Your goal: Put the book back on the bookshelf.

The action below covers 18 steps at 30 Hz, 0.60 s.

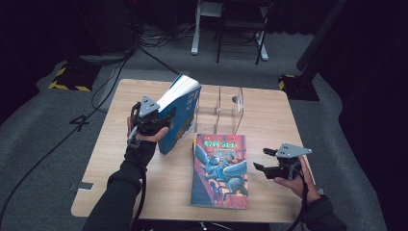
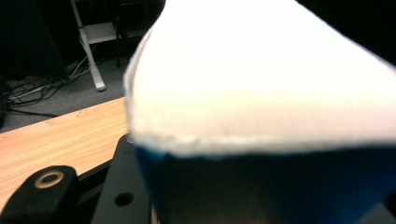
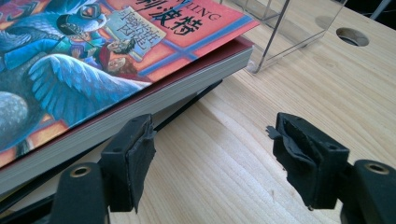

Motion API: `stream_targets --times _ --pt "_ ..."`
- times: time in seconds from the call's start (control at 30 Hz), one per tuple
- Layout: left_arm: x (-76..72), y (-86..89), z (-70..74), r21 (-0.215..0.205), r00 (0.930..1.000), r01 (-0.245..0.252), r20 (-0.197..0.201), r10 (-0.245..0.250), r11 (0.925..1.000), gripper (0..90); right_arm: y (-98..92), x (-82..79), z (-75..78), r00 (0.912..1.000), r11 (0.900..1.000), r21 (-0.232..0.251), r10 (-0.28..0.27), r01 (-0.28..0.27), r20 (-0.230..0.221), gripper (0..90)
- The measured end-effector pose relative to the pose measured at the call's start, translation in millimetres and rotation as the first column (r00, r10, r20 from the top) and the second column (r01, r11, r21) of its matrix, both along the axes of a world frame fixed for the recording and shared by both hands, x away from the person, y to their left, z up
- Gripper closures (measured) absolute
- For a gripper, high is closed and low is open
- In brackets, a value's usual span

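My left gripper [image 1: 165, 123] is shut on a thick blue book [image 1: 181, 111], holding it tilted off the table with its white page edge up. In the left gripper view the pale pages [image 2: 261, 79] and blue cover [image 2: 261, 186] sit right in front of the camera, and one black finger [image 2: 119, 179] shows beside them. A second book [image 1: 220, 169], with a red and blue illustrated cover, lies flat at the table's front middle. My right gripper [image 1: 263, 160] stands open just right of it, low over the wood. In the right gripper view its pads [image 3: 133, 156] are apart, with bare table between them and the flat book [image 3: 93, 60] at the left.
A clear acrylic stand [image 1: 226, 108] with upright dividers rises behind the flat book, right of the blue one; its corner [image 3: 289, 28] shows close by. The wooden table [image 1: 269, 120] has a round hole [image 3: 351, 36]. Cables, a chair and stands are on the floor beyond.
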State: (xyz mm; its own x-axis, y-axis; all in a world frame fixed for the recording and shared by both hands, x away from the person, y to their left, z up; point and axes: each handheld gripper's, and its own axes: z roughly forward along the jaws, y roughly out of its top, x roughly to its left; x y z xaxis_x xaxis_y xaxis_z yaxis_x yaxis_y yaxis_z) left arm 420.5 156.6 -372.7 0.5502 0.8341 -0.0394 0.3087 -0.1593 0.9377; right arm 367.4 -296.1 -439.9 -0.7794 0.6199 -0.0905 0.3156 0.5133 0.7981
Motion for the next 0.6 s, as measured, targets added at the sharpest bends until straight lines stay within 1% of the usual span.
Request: stream_targets --times 0.07,0.27,0.3,0.37,0.4,0.47,0.5,0.57,0.6 --pt "-1.0 1.4 0.1 0.002 0.9999 0.010 0.000 -0.010 0.9999 59.3 0.0 -0.2 -0.1 1.0000 1.000 0.001 0.000 0.000 0.000 30.1" --pt "-3.1 3.7 1.6 0.004 0.9998 0.018 0.002 -0.018 0.9998 58.4 -0.1 -0.4 -0.5 1.0000 1.000 0.000 0.001 -0.001 -0.002 30.1" --pt "-3.5 3.7 2.7 0.012 0.9998 0.019 0.005 -0.019 0.9998 58.4 -0.1 -0.4 -0.5 1.0000 1.000 0.000 0.001 -0.001 -0.002 30.1" --pt "-4.7 3.4 4.8 0.010 0.9997 0.023 0.013 -0.023 0.9997 57.9 -0.1 -0.7 -0.2 1.0000 1.000 -0.001 0.004 -0.004 0.001 30.2" --pt "-5.8 4.2 7.6 -0.006 0.9994 0.028 0.022 -0.028 0.9996 57.4 -0.1 -0.8 -0.1 1.0000 1.000 -0.001 0.003 -0.003 0.002 30.2" --pt "-7.7 5.6 14.1 -0.013 0.9985 0.035 0.041 -0.035 0.9993 55.8 -0.5 -0.6 0.0 1.0000 1.000 0.001 0.003 -0.003 0.000 30.3" --pt "-8.5 5.9 16.8 -0.014 0.9982 0.036 0.049 -0.035 0.9993 54.7 -0.5 -0.5 0.0 1.0000 1.000 0.000 0.003 -0.003 0.000 30.3" --pt "-8.7 5.6 23.5 0.003 0.9975 0.042 0.058 -0.042 0.9991 53.8 -0.2 -0.5 0.0 1.0000 1.000 0.000 0.006 -0.006 -0.001 30.4" --pt "-8.0 5.2 26.7 0.007 0.9975 0.047 0.052 -0.047 0.9989 53.0 0.1 -0.5 -0.1 1.0000 1.000 -0.001 0.006 -0.006 -0.001 30.4"
